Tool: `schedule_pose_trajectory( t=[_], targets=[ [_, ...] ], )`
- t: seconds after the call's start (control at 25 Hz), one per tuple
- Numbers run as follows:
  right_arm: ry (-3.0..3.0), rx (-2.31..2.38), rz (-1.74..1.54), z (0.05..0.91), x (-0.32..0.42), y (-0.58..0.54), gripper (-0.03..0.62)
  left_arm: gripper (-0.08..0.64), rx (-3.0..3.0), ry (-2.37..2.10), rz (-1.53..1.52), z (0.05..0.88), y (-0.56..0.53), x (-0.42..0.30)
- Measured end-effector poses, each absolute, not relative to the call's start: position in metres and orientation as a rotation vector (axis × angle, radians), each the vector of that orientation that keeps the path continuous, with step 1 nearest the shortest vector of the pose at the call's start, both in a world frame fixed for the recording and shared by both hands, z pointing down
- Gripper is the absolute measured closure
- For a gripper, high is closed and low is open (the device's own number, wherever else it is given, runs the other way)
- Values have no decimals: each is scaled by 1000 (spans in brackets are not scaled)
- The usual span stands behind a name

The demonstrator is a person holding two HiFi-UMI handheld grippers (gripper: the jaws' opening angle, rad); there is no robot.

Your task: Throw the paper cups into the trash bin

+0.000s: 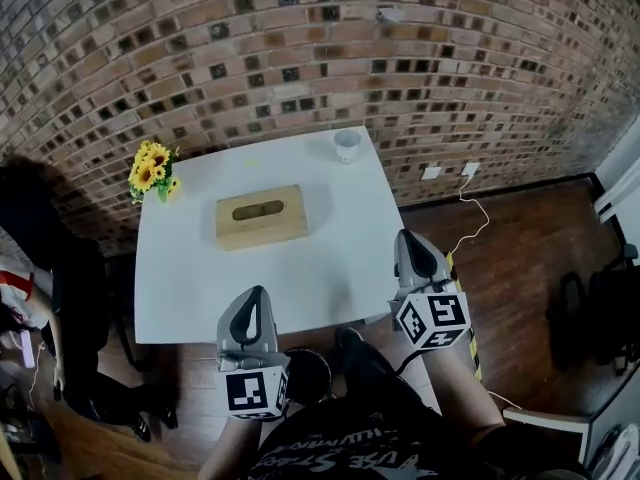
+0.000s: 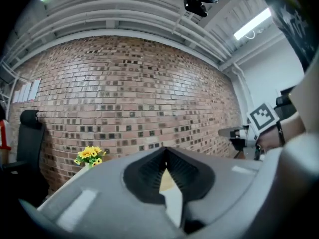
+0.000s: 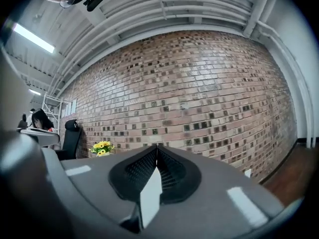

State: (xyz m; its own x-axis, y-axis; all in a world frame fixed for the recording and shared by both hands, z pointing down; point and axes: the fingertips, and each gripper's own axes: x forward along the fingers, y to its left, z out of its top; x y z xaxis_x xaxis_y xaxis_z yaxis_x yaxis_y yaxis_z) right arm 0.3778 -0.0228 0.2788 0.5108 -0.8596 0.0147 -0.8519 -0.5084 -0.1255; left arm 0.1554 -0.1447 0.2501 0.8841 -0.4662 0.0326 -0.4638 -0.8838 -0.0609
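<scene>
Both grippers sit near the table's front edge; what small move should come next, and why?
Probably the right gripper should open and reach forward to the paper cup: the cup stands untouched at the table's far edge, nearer that side, and both grippers, the left gripper included, are shut and empty.

A brick wall (image 1: 300, 48) spans the head view from 10 to 2 o'clock. A white square table (image 1: 330, 258) stands just before it at the centre. Dark wooden floor (image 1: 520, 248) shows at 3 o'clock and a black chair (image 1: 60, 268) at 9 o'clock. Overhead, a strip light (image 2: 254, 23) glows beside white ceiling beams (image 2: 114, 9).
</scene>
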Motion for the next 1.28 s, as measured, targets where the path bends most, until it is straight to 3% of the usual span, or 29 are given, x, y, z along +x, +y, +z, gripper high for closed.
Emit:
schedule_pose_trajectory(
  t=[0.28, 0.4, 0.68, 0.8, 1.04, 1.28],
  targets=[
    [1648, -2559, -252, 310, 447, -106, 555, 555, -2986, 809, -123, 256, -180, 225],
    [1690, -2541, -299, 326, 475, -134, 490, 555, -2984, 854, -128, 257, -199, 253],
    [1795, -2556, -376, 372, 523, -190, 262, 555, -2993, 884, -172, 277, -234, 311],
    [1871, -2562, -412, 395, 531, -214, 211, 555, -3007, 918, -170, 279, -246, 328],
    [1936, -2602, -481, 443, 554, -254, 150, 555, -3020, 950, -216, 292, -263, 348],
    [1919, -2630, -415, 458, 576, -285, 133, 555, -3022, 986, -262, 304, -272, 349]
  ],
)
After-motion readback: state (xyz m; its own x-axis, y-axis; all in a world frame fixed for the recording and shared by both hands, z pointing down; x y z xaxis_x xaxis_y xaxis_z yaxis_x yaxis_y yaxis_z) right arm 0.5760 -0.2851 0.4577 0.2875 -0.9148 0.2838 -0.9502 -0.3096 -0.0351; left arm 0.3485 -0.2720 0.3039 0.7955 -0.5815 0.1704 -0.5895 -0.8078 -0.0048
